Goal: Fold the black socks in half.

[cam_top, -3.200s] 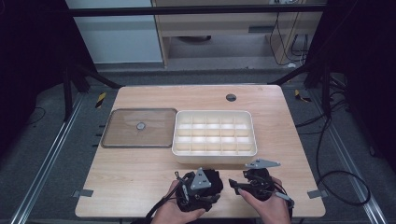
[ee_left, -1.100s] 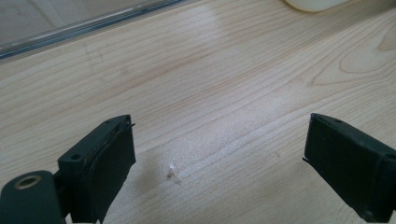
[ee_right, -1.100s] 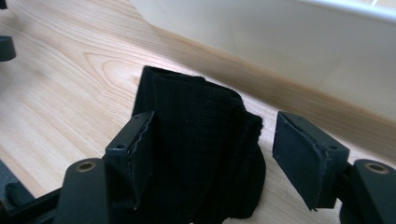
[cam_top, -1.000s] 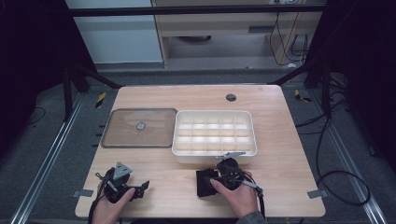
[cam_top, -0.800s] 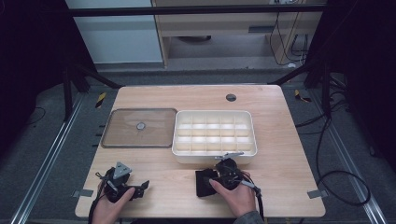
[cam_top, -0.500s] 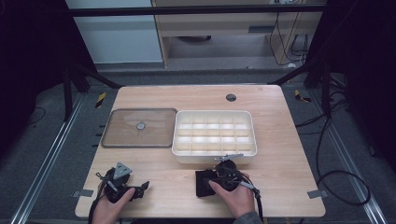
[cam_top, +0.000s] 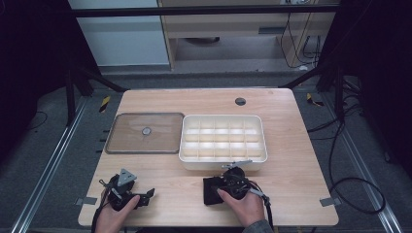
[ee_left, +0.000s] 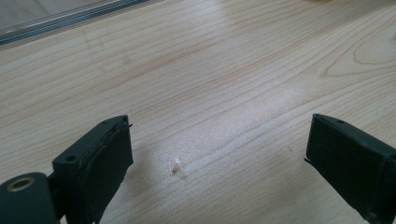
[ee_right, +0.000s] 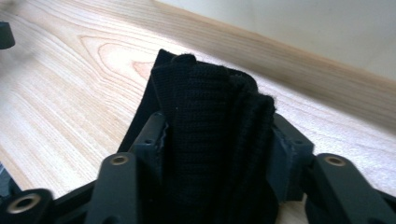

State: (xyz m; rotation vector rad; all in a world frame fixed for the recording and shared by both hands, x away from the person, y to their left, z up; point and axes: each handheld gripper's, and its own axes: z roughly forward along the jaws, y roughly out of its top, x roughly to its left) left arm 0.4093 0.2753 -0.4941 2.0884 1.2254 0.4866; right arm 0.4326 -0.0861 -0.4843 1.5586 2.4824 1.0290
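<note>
Wooden table (cam_top: 291, 145), near edge: right gripper (cam_top: 214, 190) clamps folded black cloth (ee_right: 210, 140), compartment tray (cam_top: 222, 160) just beyond; left gripper (cam_top: 145, 194) spread wide, empty.

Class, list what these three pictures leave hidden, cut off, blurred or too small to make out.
1. Black cloth: in the right gripper view the right gripper clamps it and the bottom edge cuts it off, so its full shape is unknown.
2. Small round thing on the clear lid: too small in the high view.
3. Divided tray: in the right gripper view its wall is blurred.
</note>
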